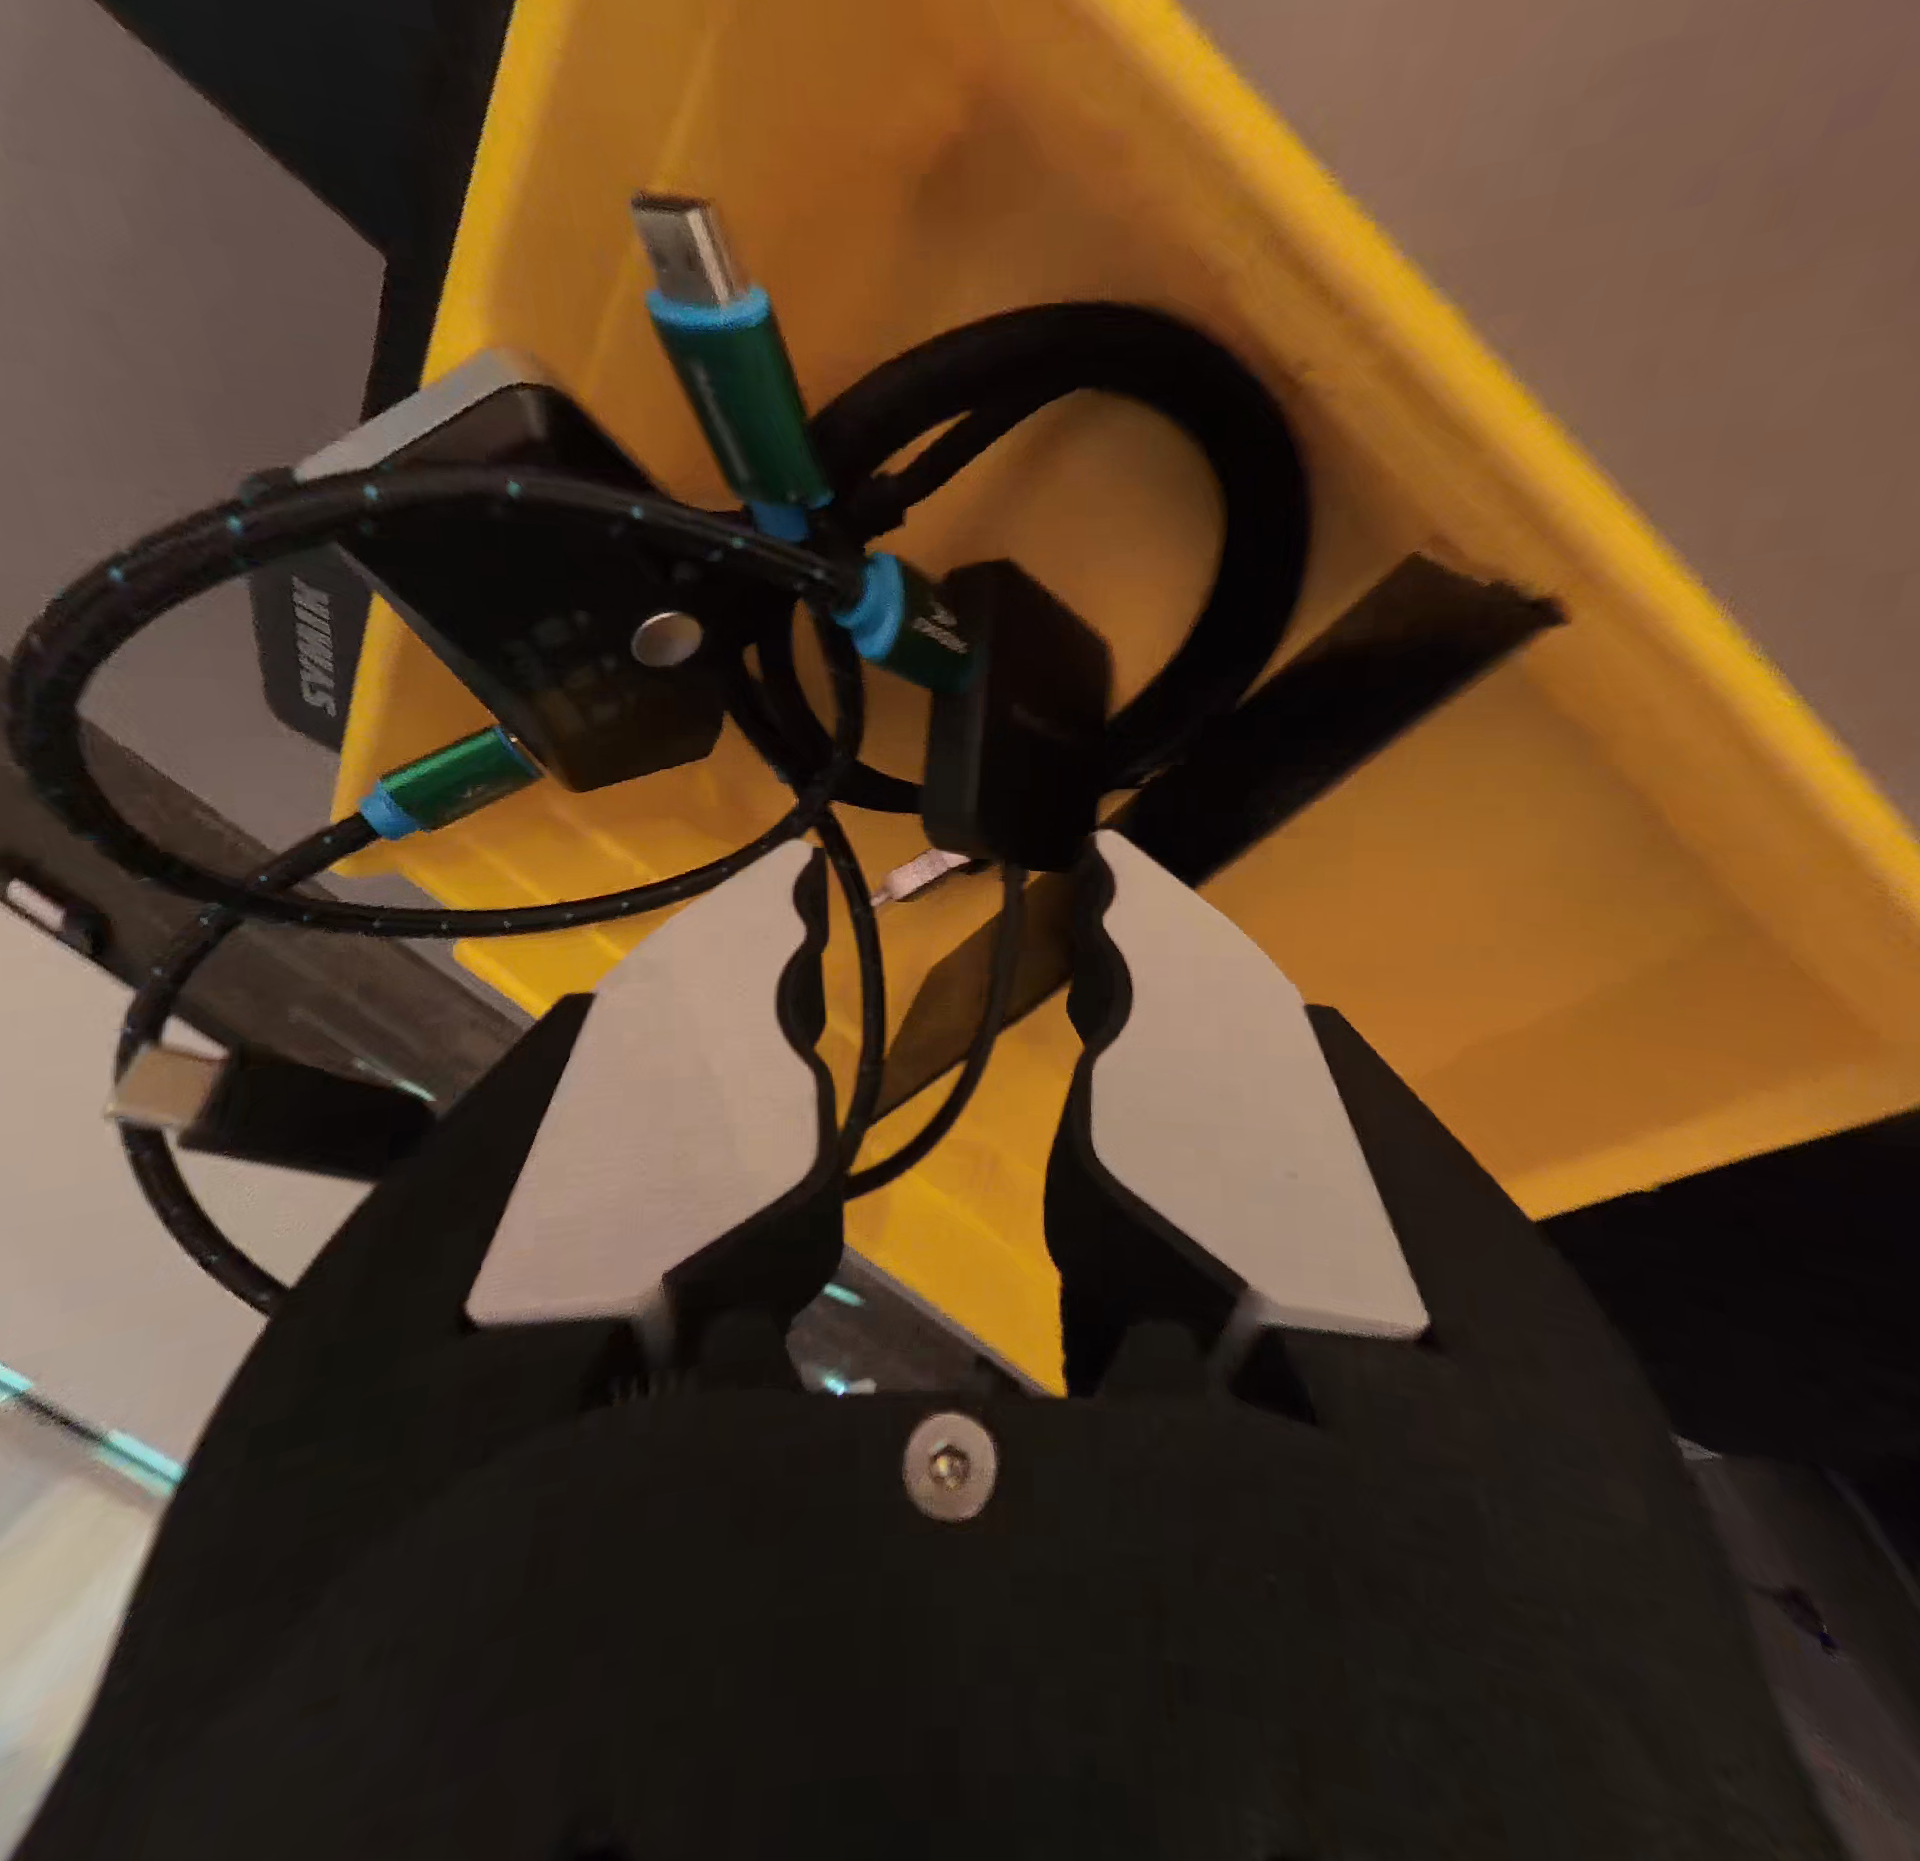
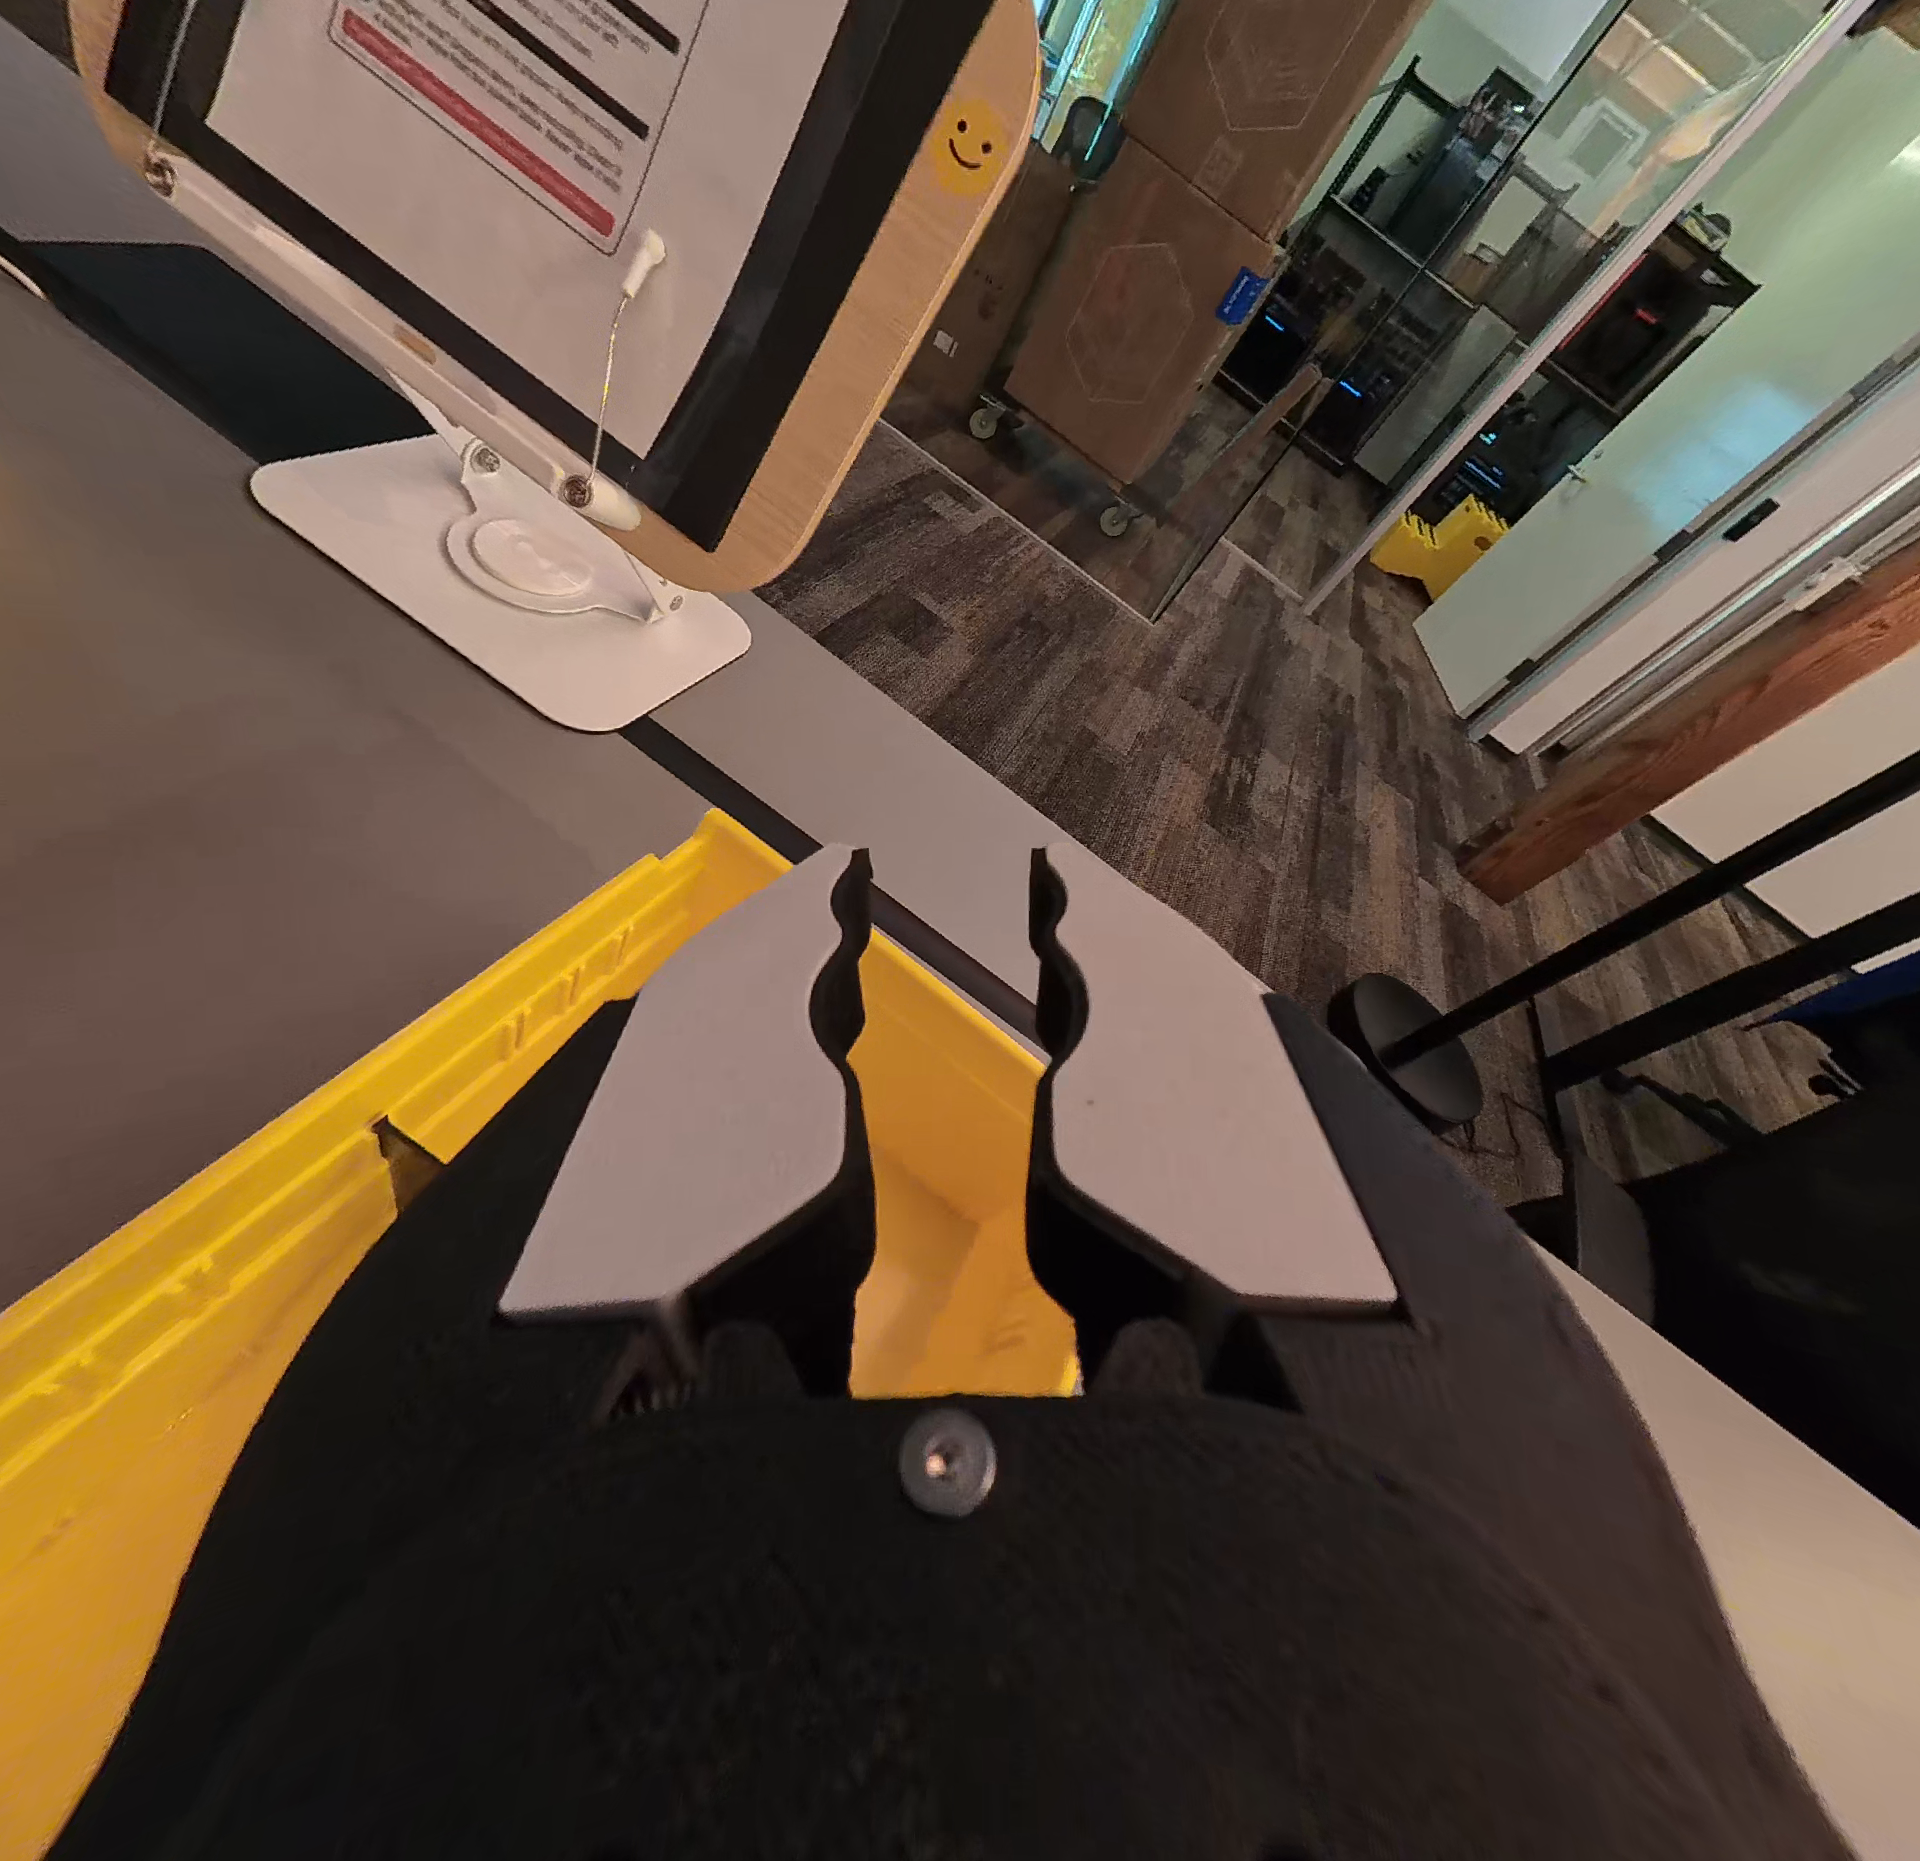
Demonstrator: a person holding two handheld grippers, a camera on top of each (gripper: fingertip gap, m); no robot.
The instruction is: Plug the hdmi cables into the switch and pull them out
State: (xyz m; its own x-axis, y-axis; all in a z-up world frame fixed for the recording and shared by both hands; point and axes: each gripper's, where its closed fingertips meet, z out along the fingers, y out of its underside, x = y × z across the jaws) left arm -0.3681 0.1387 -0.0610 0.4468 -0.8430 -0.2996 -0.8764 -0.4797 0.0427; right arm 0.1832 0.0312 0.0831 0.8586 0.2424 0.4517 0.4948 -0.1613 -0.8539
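In the left wrist view a black HDMI switch with a round silver button lies at the left of a yellow bin. One green plug sits in the switch's near end. A second green plug lies free with its metal tip bare. A third green plug meets a small black box. My left gripper is open just below that box, with thin black cables hanging between its fingers. My right gripper is open and empty above the bin's rim.
A thick black cable loops in the bin beside a black divider. A black plug with a silver tip hangs outside the bin at left. A framed sign on a white stand stands on the grey table. The table edge and floor lie to the right. Spacing between my two grippers at the tips: around 60 centimeters. My left gripper is the nearer one to the black HDMI switch: about 6 centimeters, against 60 centimeters. About 8 centimeters separates my left fingertips from the green plug.
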